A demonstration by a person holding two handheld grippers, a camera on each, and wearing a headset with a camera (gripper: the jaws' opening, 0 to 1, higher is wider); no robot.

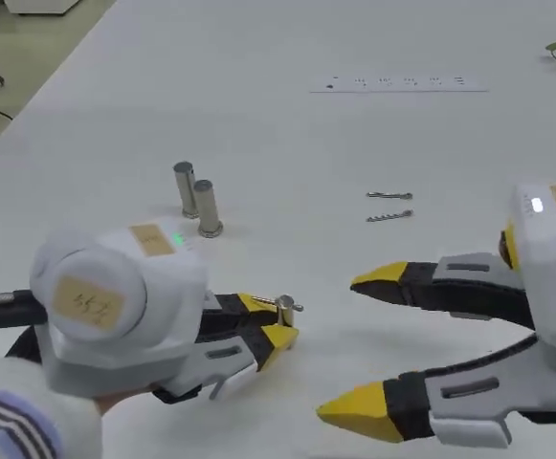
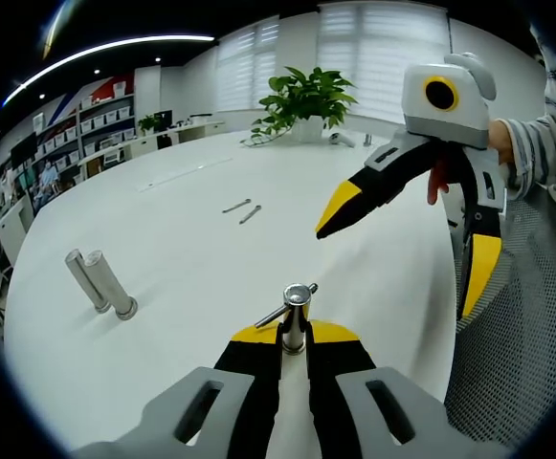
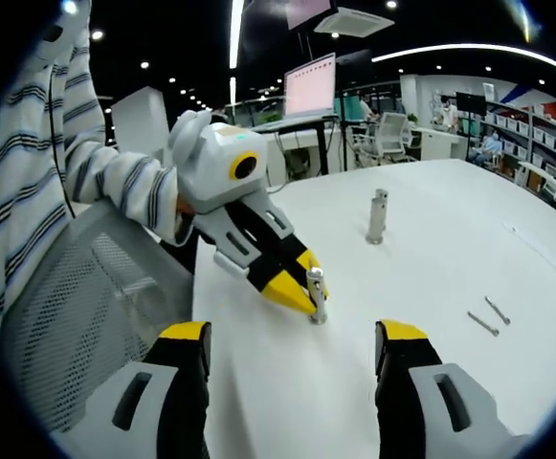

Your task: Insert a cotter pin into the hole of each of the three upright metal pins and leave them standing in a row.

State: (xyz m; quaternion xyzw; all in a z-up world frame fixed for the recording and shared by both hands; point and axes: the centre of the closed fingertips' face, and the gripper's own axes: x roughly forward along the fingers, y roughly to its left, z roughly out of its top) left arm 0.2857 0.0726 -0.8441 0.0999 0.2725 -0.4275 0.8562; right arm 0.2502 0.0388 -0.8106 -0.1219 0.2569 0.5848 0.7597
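Down at the near left of the white table (image 1: 287, 124), the left gripper (image 1: 274, 321) has its yellow-tipped jaws closed on the lower part of a metal pin (image 1: 285, 313), which it holds upright. A cotter pin (image 2: 288, 303) passes crosswise through the hole near the top of that metal pin, with its looped head on one side and its legs sticking out on the other. Whether the foot of the held pin touches the tabletop cannot be told. The right gripper (image 1: 338, 346) sits to the right of it, well apart, with its jaws spread wide and nothing between them; both tips point toward the held pin. Farther back on the table, two other metal pins (image 1: 195, 199) stand upright just beside each other, the nearer one a little to the right, and neither shows anything through its top. Two loose cotter pins (image 1: 389, 206) lie flat side by side, roughly parallel, off to the right of those standing pins and apart from both grippers. In the left gripper view a potted plant (image 2: 300, 99) stands at the far end of the table, and a striped sleeve shows behind the right gripper.
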